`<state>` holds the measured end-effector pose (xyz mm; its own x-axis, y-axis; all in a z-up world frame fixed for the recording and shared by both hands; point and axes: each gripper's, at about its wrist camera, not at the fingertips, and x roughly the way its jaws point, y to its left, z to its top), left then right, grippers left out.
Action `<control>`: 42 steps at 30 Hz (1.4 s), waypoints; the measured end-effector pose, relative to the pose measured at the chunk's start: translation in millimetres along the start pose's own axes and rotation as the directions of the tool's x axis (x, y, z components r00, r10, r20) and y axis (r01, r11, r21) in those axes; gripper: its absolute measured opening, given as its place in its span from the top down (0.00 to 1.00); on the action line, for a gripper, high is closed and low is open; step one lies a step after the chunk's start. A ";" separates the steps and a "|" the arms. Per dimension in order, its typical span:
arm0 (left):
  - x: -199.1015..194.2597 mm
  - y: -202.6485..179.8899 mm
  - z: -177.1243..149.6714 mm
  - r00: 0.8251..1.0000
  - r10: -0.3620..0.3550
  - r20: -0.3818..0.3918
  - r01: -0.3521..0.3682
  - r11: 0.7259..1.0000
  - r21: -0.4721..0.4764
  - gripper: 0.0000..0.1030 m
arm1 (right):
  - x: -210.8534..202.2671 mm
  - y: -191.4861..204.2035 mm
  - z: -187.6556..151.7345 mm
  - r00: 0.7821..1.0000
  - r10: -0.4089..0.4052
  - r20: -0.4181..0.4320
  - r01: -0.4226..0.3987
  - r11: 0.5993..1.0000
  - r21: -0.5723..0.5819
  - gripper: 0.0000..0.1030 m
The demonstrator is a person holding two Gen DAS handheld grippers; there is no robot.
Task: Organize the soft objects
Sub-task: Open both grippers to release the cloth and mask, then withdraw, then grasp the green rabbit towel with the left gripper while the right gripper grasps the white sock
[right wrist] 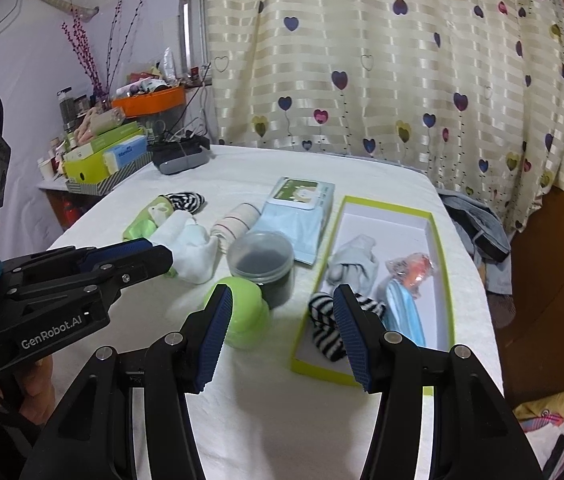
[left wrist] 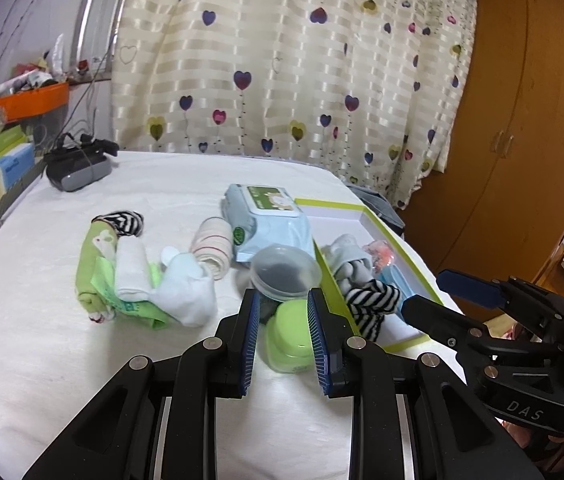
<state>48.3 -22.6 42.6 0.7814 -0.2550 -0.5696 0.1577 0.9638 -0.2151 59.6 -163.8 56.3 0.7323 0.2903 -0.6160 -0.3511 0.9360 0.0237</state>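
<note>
A pile of soft things lies on the white table: a green sock [left wrist: 94, 264], a white sock [left wrist: 186, 292], a striped black-and-white sock [left wrist: 128, 222] and a rolled beige cloth [left wrist: 212, 250]. A green-rimmed box [right wrist: 440, 264] holds a grey sock [right wrist: 352, 260], a striped sock [right wrist: 324, 328], a blue cloth [right wrist: 404, 312] and an orange packet [right wrist: 412, 266]. My left gripper [left wrist: 284, 308] is open, its fingers on either side of a green jar [left wrist: 288, 338], not touching. My right gripper [right wrist: 280, 312] is open and empty, over the box's near left edge.
A clear-lidded dark tub [left wrist: 286, 270] and a blue wipes pack [left wrist: 268, 220] lie between the pile and the box. A dark device [left wrist: 78, 164] sits at the table's far left. Boxes and an orange tray [right wrist: 148, 102] stand on a shelf left. A curtain hangs behind.
</note>
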 end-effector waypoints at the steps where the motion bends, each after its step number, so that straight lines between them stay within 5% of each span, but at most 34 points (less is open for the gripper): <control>1: 0.5 2.3 0.7 1.000 0.004 0.000 -0.004 1.000 -0.003 0.77 | 1.5 1.5 1.0 1.000 0.003 -0.001 -0.003 1.000 -0.003 0.48; 31: 5.3 86.6 15.0 0.986 0.169 0.000 -0.167 0.977 -0.129 0.77 | 50.9 38.7 30.9 0.992 0.119 -0.031 -0.121 0.990 -0.076 0.48; 42: 18.6 127.6 19.2 0.972 0.235 -0.016 -0.234 0.955 -0.181 0.66 | 71.1 49.8 39.0 0.988 0.146 -0.048 -0.150 0.984 -0.093 0.48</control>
<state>94.6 97.1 19.8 0.7868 -0.0223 -0.6167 -0.1418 0.9661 -0.2158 117.0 -88.8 44.4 0.6443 0.4140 -0.6430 -0.5098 0.8592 0.0423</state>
